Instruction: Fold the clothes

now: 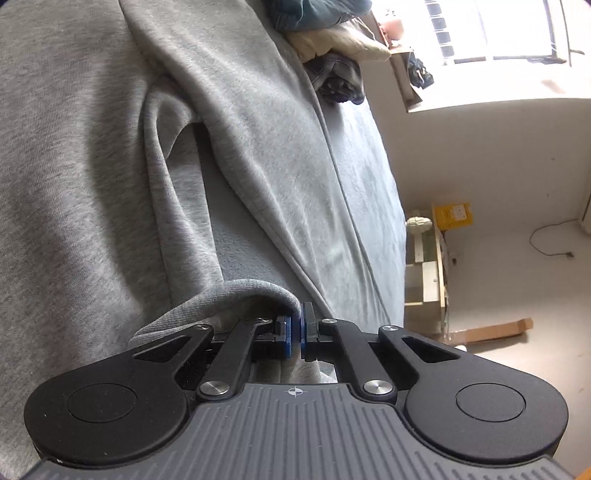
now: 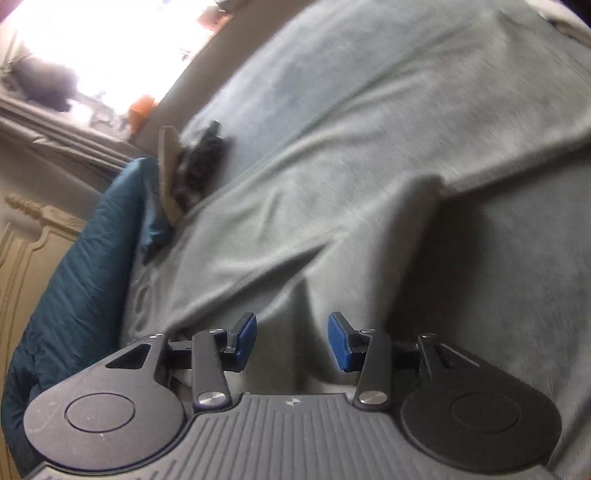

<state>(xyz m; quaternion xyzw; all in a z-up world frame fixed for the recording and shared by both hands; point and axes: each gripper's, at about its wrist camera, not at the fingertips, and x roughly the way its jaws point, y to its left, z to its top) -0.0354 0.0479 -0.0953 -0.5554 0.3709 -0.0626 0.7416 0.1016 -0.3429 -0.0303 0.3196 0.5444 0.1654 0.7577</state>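
A light grey sweatshirt (image 1: pixel 110 155) fills most of the left wrist view, lying in soft folds over a pale grey-blue blanket (image 1: pixel 354 206). My left gripper (image 1: pixel 296 334) is shut on the sweatshirt's rolled edge (image 1: pixel 255 291), its blue pads pressed together on the cloth. In the blurred right wrist view, grey fabric (image 2: pixel 369 166) spreads out ahead in ridges. Low over that fabric, my right gripper (image 2: pixel 292 341) stands open with nothing between its blue pads (image 2: pixel 341 341).
A pile of other clothes, dark blue, cream and dark denim (image 1: pixel 332 48), lies at the far end of the bed. A teal quilt (image 2: pixel 85 280) and a dark bundle (image 2: pixel 201 166) lie at the left. Beyond are a bright window (image 1: pixel 498 29), pale furniture (image 1: pixel 428 266) and floor.
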